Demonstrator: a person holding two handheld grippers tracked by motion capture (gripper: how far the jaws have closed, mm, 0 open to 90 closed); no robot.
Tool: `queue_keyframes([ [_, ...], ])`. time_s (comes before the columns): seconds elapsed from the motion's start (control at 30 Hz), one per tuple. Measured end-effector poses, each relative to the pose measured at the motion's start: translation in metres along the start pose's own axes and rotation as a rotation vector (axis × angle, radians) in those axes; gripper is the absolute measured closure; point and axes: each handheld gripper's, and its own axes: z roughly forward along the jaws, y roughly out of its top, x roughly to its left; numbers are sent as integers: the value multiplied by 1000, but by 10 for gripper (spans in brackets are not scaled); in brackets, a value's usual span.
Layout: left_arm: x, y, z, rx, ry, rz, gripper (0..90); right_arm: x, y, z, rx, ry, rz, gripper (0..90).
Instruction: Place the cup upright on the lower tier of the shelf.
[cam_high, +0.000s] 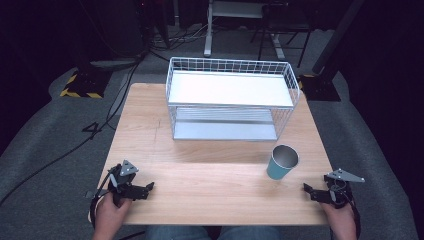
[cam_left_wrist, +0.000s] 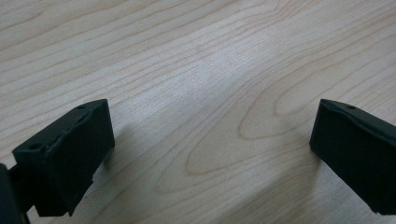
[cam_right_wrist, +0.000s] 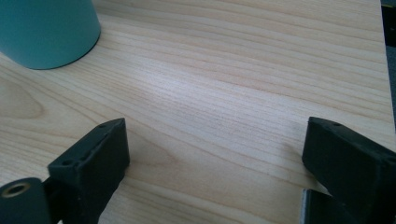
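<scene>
Two grippers rest low over the tabletop (cam_high: 220, 185), one near each front corner. Our left gripper (cam_high: 149, 187) sits by the front left corner, held in the left hand (cam_high: 111, 212), its tips aimed across the wood toward the right. In the left gripper view its black jaws stand wide apart with nothing but bare wood grain between them — it holds nothing.

Our right gripper (cam_high: 306, 188) lies near the front right corner in the right hand (cam_high: 340, 220), tips aimed toward the left. In the right gripper view its jaws are likewise spread, with bare wood between them and nothing gripped.

We see the teal cup (cam_high: 282, 162) standing upright on the tabletop, open mouth up with a silvery inside, toward the right edge and nearer the front than the back. It is near the right gripper yet apart from it — the right gripper view shows its base at the upper left (cam_right_wrist: 46, 32), beyond the jaws.

Behind the cup, at the back middle of the tabletop, stands a white wire basket shelf (cam_high: 231, 95) with a white upper tier and a grey lower one.
</scene>
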Motion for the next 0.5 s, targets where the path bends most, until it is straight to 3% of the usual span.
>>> queue_keyframes([
  [0.1,0,1,0,2,0,1,3,0,0,-3,2,2,10,155],
  [0.5,1,6,6,-5,6,-10,3,5,-2,-22,-56,29,27,150],
])
